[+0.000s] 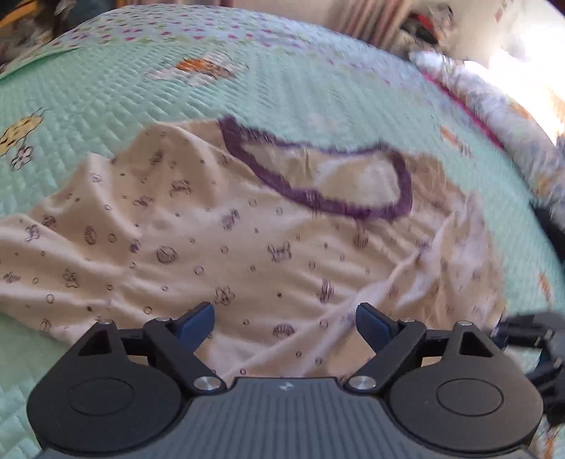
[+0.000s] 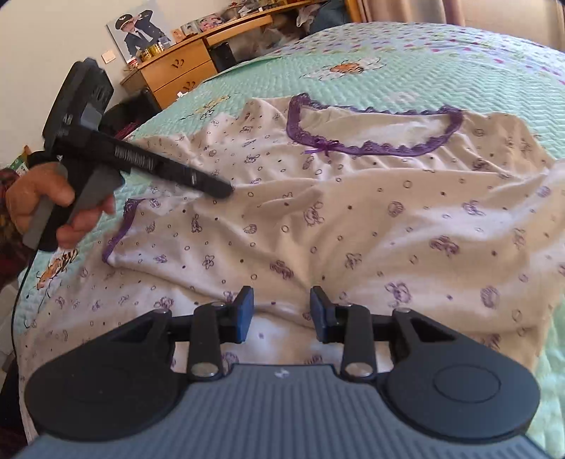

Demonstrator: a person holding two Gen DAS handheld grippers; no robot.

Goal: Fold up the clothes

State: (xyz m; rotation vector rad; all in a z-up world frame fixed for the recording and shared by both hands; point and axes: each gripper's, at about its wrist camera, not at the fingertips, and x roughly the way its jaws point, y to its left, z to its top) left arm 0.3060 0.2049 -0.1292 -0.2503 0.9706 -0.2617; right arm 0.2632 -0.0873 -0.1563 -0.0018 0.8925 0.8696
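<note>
A cream garment (image 1: 219,247) with small purple prints and a purple lace neckline (image 1: 317,201) lies rumpled on the bed. My left gripper (image 1: 284,317) hovers over its lower part, jaws wide apart and nothing between the blue pads. The right wrist view shows the same garment (image 2: 353,219), its neckline (image 2: 370,148) carrying a small bow, and a purple-edged sleeve (image 2: 123,226). My right gripper (image 2: 281,303) is open over the near folds, pads apart. A hand (image 2: 39,201) holds the left gripper (image 2: 219,187), whose tips touch the cloth by the sleeve.
The mint green quilted bedspread (image 2: 441,70) with printed animals lies under the garment. A wooden dresser (image 2: 176,70) with a framed picture (image 2: 141,31) stands beyond the bed's far left. A fluffy blanket with pink trim (image 1: 487,102) lies along the right side.
</note>
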